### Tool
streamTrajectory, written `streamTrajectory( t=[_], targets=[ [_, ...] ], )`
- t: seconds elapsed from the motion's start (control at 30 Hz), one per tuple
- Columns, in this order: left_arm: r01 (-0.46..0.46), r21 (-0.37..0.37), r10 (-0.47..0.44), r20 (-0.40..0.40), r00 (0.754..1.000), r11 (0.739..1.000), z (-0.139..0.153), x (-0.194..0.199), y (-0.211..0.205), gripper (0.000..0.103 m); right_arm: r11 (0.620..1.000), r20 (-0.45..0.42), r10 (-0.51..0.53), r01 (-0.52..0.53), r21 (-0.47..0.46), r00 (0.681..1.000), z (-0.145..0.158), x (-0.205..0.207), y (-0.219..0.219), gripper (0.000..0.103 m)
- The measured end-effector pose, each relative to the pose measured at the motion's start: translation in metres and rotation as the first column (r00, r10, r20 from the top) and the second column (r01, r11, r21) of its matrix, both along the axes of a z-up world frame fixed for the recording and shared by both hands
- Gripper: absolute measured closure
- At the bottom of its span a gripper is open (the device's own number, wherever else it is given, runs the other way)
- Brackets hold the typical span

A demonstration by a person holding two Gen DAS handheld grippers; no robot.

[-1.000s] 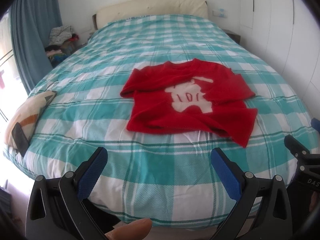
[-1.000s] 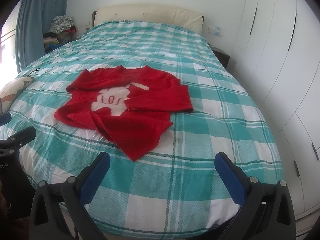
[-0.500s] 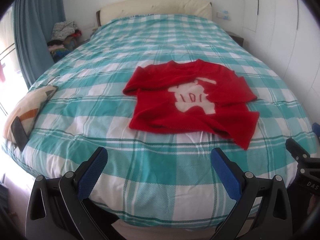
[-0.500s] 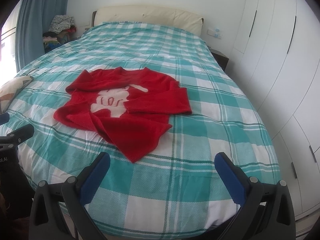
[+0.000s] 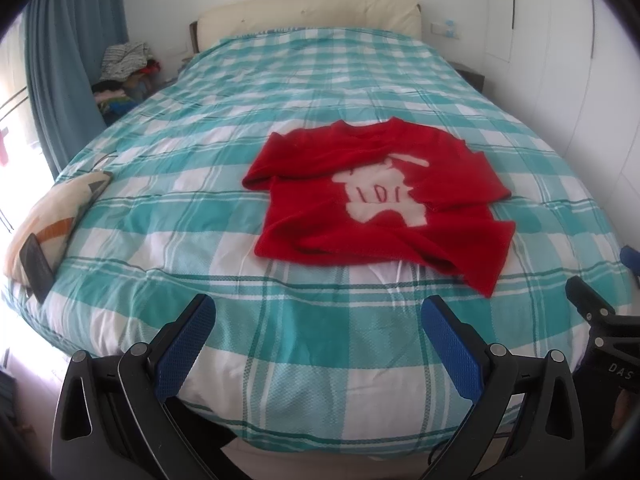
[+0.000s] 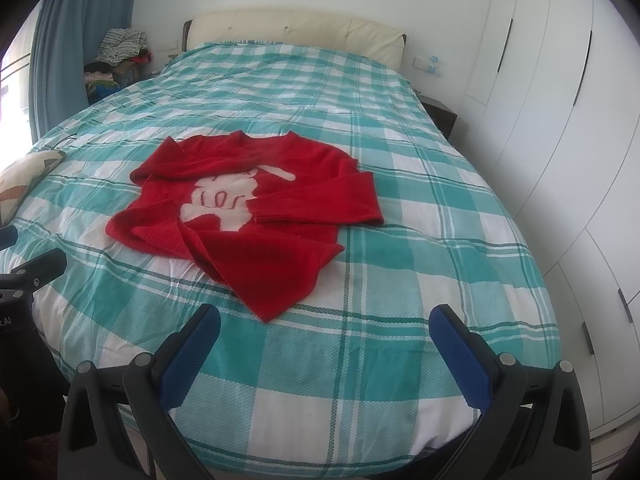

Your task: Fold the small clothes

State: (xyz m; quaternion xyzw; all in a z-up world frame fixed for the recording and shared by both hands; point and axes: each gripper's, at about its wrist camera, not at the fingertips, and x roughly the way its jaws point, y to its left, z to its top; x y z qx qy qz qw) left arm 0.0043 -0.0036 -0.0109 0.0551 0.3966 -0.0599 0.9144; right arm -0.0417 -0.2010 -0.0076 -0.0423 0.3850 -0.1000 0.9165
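Note:
A small red sweater (image 5: 380,200) with a white figure on its chest lies face up on the teal checked bed (image 5: 224,208). Both sleeves are crossed over the body, and its lower right corner is bunched and twisted. It also shows in the right wrist view (image 6: 256,216). My left gripper (image 5: 316,316) is open and empty over the bed's near edge, short of the sweater. My right gripper (image 6: 324,324) is open and empty, just in front of the sweater's near corner. Each gripper shows at the edge of the other's view.
A patterned pillow (image 5: 52,220) with a dark phone (image 5: 36,268) leaning on it lies at the bed's left edge. A clothes pile (image 5: 124,64) and blue curtain (image 5: 64,60) stand at the far left. White wardrobe doors (image 6: 560,120) line the right side.
Both grippers have edged slightly forward toward the bed. A fingertip seen at the bottom of the left wrist view a second ago is gone. The sweater has not moved.

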Motion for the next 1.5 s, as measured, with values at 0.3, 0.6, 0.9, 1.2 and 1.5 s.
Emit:
streamTrajectory(
  t=[0.3,0.6,0.9,1.2,1.5],
  targets=[
    [-0.004,-0.005,0.004,-0.013,1.000,1.000,-0.0003,0.0008,0.0004,0.000,1.000,-0.005,-0.001,0.001,-0.001,1.000,-0.0020,-0.0006,0.0003,0.000],
    [-0.004,-0.004,0.004,-0.012,1.000,1.000,0.0002,0.0002,0.0003,0.000,1.000,-0.006,-0.002,0.002,0.001,1.000,-0.0021,-0.0004,0.0003,0.000],
    [-0.004,-0.004,0.004,-0.014,1.000,1.000,0.0002,-0.0001,0.0002,0.000,1.000,-0.008,-0.001,0.001,-0.002,1.000,-0.0033,-0.0009,0.0010,0.000],
    [-0.003,-0.004,0.003,-0.013,1.000,1.000,0.0002,0.0000,0.0006,0.000,1.000,-0.013,0.001,-0.001,-0.003,1.000,-0.0042,-0.0007,0.0009,0.000],
    [-0.004,-0.004,0.004,-0.014,1.000,1.000,0.0003,0.0000,0.0005,0.000,1.000,-0.020,0.001,-0.001,-0.002,1.000,-0.0055,0.0005,-0.0004,0.000]
  ],
)
